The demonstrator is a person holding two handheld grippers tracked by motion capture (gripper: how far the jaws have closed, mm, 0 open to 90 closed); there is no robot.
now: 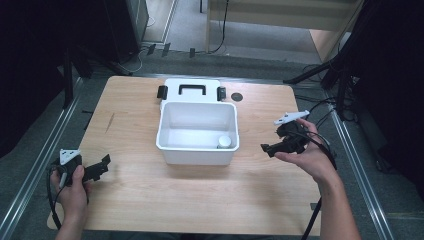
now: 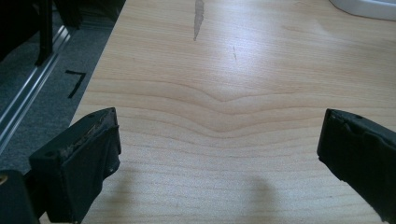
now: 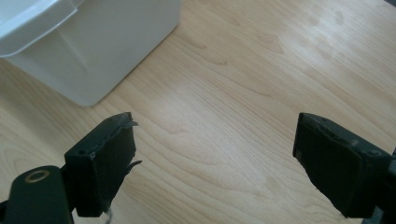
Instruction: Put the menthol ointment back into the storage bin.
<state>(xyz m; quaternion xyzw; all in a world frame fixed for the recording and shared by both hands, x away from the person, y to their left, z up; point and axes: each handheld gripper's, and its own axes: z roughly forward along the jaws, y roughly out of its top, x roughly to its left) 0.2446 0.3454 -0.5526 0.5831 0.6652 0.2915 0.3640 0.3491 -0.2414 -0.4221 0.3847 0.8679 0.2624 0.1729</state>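
At about eight o'clock on the table, the left claw is held low in the person's left hand, jaws spread wide and released, nothing between them but bare wood. At the centre sits a white bin, open, with a small white round container in its near right corner; its lid lies just behind. At three o'clock, the right claw hangs wide open, empty, near the bin's corner.

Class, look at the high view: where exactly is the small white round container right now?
The small white round container sits inside the open white bin at mid-table, in the bin's near right corner, between the two grippers.
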